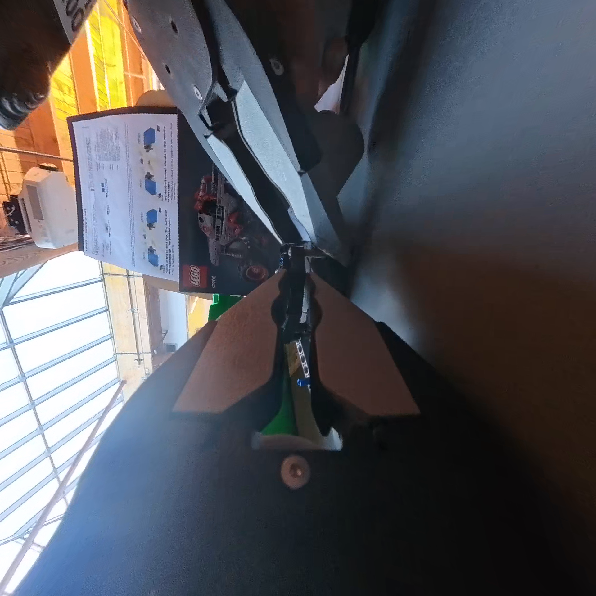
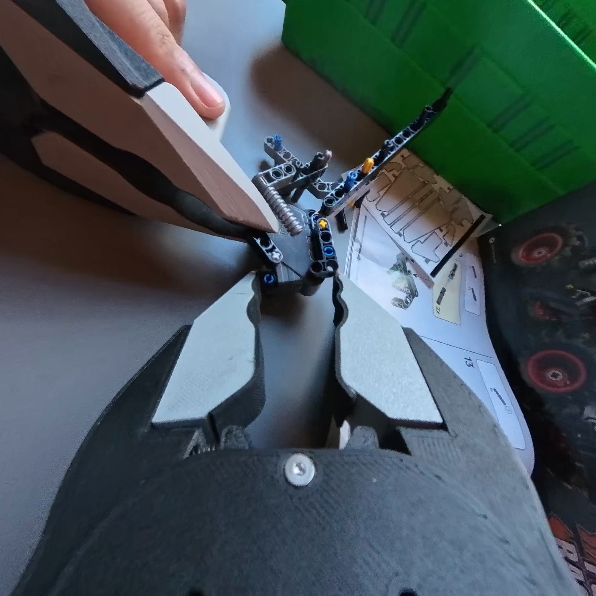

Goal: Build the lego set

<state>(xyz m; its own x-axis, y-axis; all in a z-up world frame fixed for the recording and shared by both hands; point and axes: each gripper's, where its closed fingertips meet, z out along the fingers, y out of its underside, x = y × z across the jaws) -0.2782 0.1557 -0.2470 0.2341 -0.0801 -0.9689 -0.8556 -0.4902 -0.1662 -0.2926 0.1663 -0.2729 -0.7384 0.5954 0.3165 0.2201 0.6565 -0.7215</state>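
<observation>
Lego sub-assembly (image 2: 295,248): black frame piece with black holed beams on both sides, blue pins, one yellow cross-axle end, one white one, and a grey ribbed worm-gear part on top. It sits just above the grey table (image 2: 80,306), held in the air between the two grippers.

Left gripper (image 1: 295,277) pinches it: both fingers press against the black beam stack, blue pin visible lower down in the gap. In the right wrist view this gripper comes in from the upper left, its tips on the assembly's far-left corner, with a person's finger (image 2: 180,61) lying on it.

Right gripper (image 2: 296,277) is spread, nothing between its fingers; the tips sit right at the assembly's near edge, touching or nearly so, can't tell which.

Second sub-assembly (image 2: 325,175) of grey beams with blue and orange pins lies just beyond, on the table.

Right of it: open instruction booklet (image 2: 416,267), printed with diagrams and text. Far right: green bin (image 2: 435,74), contents not visible. The black set box (image 1: 225,225) with red-wheeled vehicle art stands upright, a white printed sheet (image 1: 125,193) against it.
</observation>
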